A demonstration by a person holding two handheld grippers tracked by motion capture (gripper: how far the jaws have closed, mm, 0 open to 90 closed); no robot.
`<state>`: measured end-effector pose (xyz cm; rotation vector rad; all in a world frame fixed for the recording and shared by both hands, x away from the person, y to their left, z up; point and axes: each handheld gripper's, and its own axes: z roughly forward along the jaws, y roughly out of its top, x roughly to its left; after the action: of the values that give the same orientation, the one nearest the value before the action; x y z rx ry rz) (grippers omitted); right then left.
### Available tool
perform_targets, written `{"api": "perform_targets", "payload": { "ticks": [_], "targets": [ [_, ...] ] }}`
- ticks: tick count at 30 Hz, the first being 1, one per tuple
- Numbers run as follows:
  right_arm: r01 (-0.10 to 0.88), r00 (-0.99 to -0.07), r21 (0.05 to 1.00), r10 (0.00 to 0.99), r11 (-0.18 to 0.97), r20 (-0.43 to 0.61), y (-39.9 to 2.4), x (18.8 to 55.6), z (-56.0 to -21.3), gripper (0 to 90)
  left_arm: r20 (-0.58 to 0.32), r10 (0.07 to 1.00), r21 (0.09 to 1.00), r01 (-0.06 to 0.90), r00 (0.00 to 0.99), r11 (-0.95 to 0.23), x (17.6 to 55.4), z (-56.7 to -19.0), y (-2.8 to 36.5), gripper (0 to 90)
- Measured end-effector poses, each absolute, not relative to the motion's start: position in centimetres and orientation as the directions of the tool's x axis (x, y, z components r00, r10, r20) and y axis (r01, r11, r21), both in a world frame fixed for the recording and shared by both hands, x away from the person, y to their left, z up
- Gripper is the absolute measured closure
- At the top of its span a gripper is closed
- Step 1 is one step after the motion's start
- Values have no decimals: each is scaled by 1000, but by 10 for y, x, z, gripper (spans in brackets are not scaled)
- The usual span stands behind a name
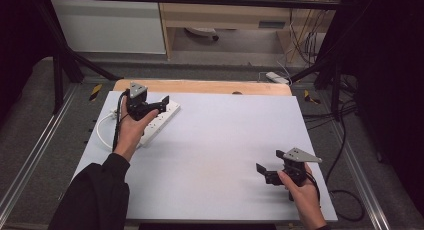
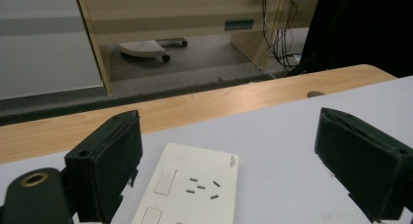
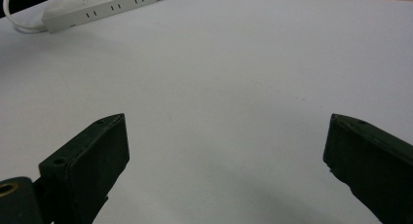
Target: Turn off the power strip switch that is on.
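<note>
I am holding the left tongs (image 1: 161, 104) wide open, empty, over the power strip (image 2: 192, 187); the right tongs (image 1: 270, 165) are hovering wide open, empty, above the counter (image 1: 215, 140)

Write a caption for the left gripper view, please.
Open left gripper poised over the end of a white power strip on the table.

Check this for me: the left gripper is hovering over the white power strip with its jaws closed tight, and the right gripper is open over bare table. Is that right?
Not quite. The left gripper does hover over the white power strip, but its jaws stand wide apart, not closed; the left gripper view shows the strip between them. The right gripper is indeed open over bare table.
</note>
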<state>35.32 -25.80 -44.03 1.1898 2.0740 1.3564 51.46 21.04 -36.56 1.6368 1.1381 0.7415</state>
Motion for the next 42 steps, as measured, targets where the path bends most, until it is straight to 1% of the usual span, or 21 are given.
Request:
{"api": "perform_targets", "payload": {
  "ticks": [4, 11, 20, 29, 34, 42],
  "targets": [
    [439, -564, 882, 817, 173, 121, -258, 353, -440, 33, -26, 931, 936, 336, 363, -105, 520, -369, 210, 104],
    [439, -564, 882, 817, 173, 121, -258, 353, -440, 32, -27, 942, 936, 338, 335, -94, 528, -370, 213, 126],
    [439, -564, 881, 817, 174, 120, -258, 352, -440, 31, -17, 955, 930, 354, 296, -93, 537, -372, 219, 221],
    [439, -565, 881, 817, 176, 118, -258, 353, -440, 31, -11, 960, 928, 361, 281, -95, 543, -380, 217, 386],
    [439, -565, 881, 817, 175, 119, -258, 353, -440, 31, -25, 961, 925, 371, 275, -82, 546, -383, 218, 531],
    [439, -566, 882, 816, 175, 120, -258, 353, -440, 31, -30, 958, 919, 385, 287, -86, 549, -389, 220, 665]
  ]
}}
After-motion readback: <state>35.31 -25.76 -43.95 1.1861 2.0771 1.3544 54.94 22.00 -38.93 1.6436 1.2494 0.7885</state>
